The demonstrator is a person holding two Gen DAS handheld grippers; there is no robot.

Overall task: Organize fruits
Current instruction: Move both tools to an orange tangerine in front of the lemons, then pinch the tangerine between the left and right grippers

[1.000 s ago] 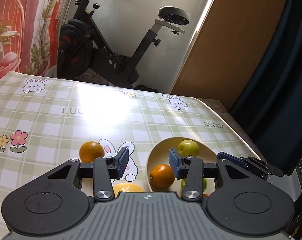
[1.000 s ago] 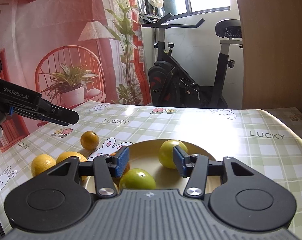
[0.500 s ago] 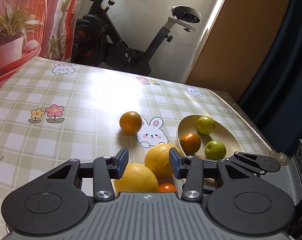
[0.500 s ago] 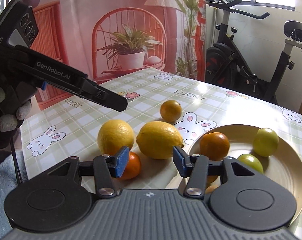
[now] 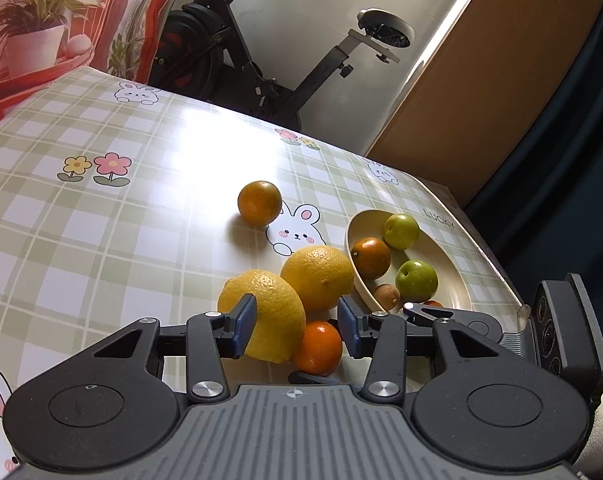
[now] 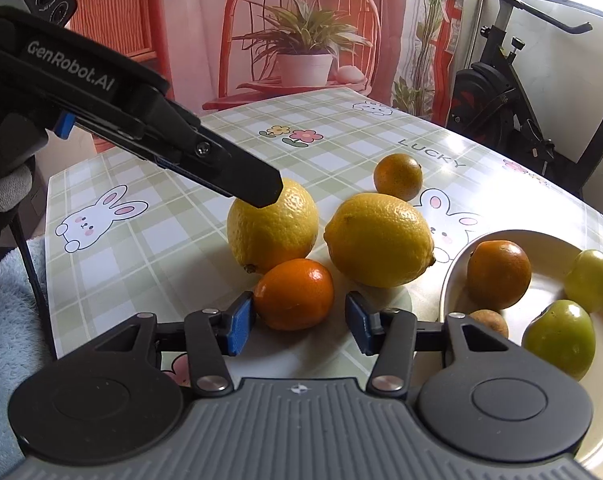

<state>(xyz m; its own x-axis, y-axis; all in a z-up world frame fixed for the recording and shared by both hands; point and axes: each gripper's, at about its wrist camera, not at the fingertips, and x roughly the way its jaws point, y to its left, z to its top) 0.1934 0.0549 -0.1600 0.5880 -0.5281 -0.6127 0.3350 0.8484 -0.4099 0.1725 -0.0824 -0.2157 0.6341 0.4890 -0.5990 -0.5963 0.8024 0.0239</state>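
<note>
Two lemons lie on the checked tablecloth beside a cream plate. My left gripper is open, low over the nearer lemon, with a small orange also between its fingers. In the right wrist view the left gripper's tip hangs at the top of that lemon. My right gripper is open, its fingers flanking the small orange without touching it. The second lemon lies just behind it.
The plate holds an orange, two green fruits and a small brown fruit. Another orange sits alone farther back on the cloth. An exercise bike stands past the table's far edge.
Both grippers have swung left from over the plate and come down close to the loose fruits. The left tip now reaches the lemon; the right fingers flank the small orange.
</note>
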